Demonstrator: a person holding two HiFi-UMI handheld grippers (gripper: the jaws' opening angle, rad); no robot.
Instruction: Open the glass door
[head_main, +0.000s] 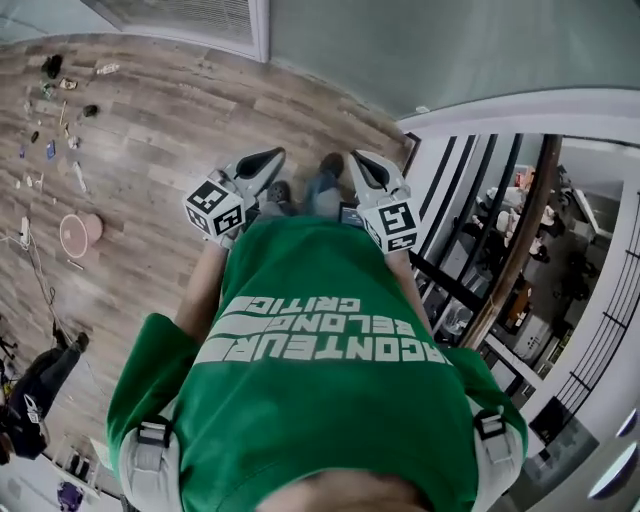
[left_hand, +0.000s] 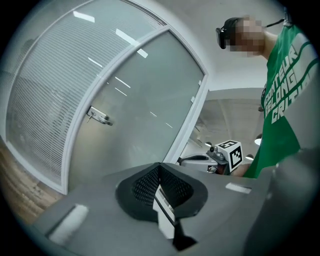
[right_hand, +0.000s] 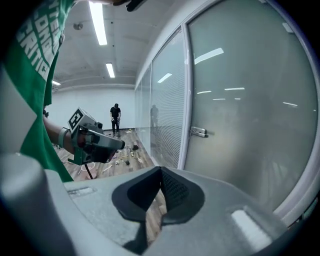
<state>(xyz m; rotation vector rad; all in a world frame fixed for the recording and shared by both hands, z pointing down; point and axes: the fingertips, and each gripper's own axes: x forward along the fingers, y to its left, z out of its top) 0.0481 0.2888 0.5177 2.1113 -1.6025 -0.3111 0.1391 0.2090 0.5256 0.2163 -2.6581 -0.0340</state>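
I find the left hand-held gripper (left_hand: 160, 167) and right hand-held gripper (right_hand: 161, 172) closed and empty; glass door (left_hand: 142, 107) frosted, edges cut off.

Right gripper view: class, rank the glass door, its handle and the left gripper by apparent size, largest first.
1. glass door
2. left gripper, enlarged by nearness to the camera
3. door handle
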